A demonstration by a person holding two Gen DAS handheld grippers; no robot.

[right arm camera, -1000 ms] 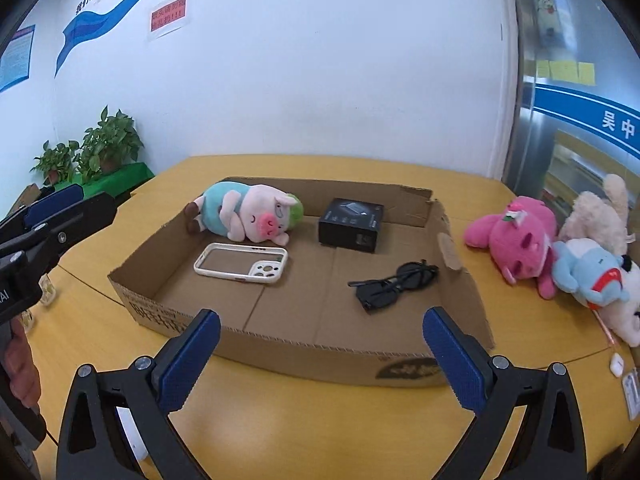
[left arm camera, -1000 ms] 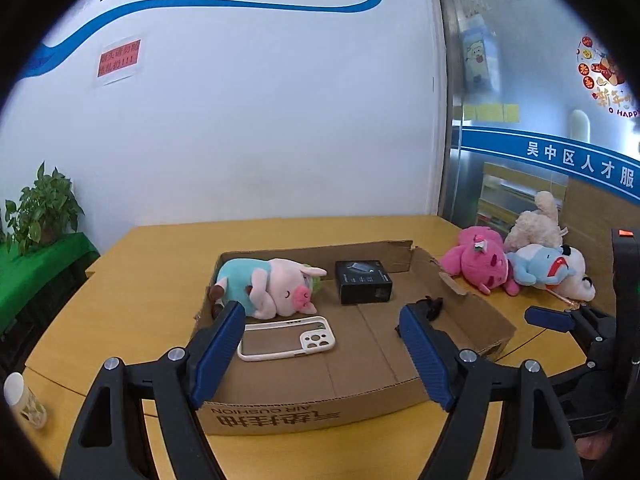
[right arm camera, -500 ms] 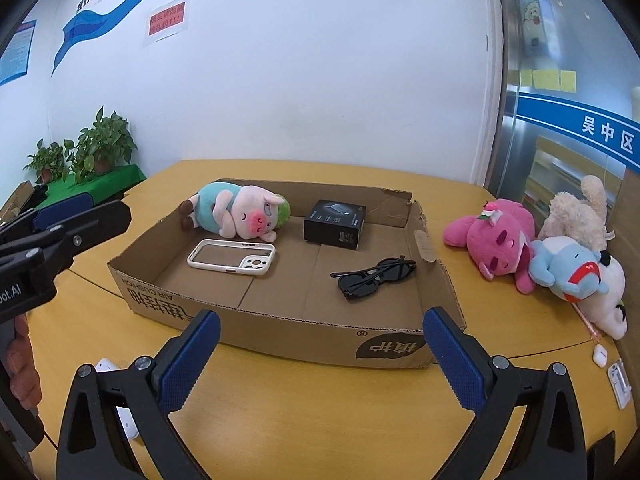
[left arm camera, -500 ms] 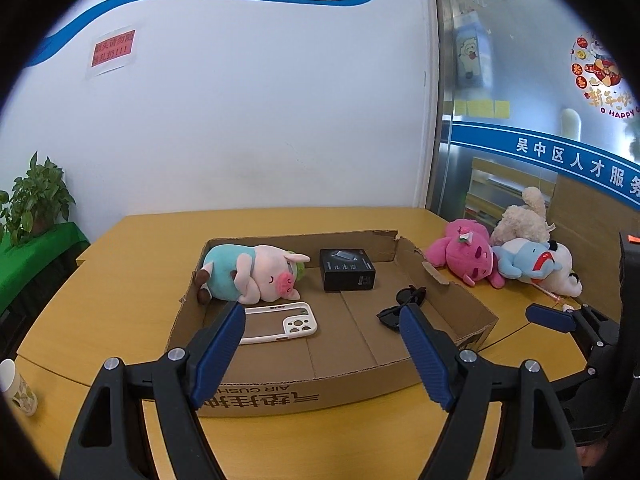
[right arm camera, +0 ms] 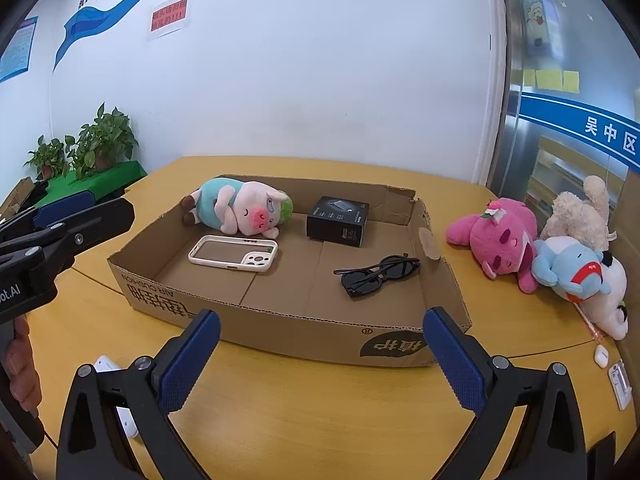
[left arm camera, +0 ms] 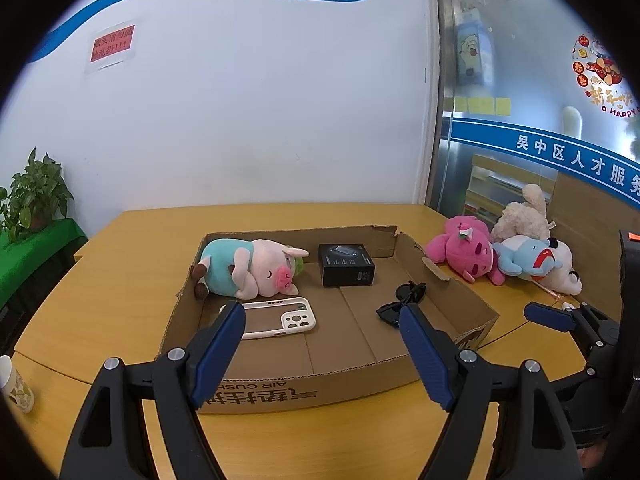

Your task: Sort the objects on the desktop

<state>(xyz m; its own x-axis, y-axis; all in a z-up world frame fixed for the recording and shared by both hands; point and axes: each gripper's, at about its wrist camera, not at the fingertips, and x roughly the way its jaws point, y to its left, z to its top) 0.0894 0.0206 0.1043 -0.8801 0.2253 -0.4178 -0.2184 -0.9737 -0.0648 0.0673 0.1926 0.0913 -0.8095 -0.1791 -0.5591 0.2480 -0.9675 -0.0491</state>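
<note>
four things lay inside the cardboard box [right arm camera: 280, 320]: plush pig [right arm camera: 240, 210], phone case [right arm camera: 234, 256], black box [right arm camera: 338, 222], sunglasses [right arm camera: 378, 276]. our left gripper [left arm camera: 322, 338] and right gripper [right arm camera: 320, 350] hovered wide, empty, before the box; we judged the next pick undecided.

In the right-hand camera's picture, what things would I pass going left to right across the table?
Pig plush → white phone case → black box → sunglasses → pink plush → blue plush.
</note>
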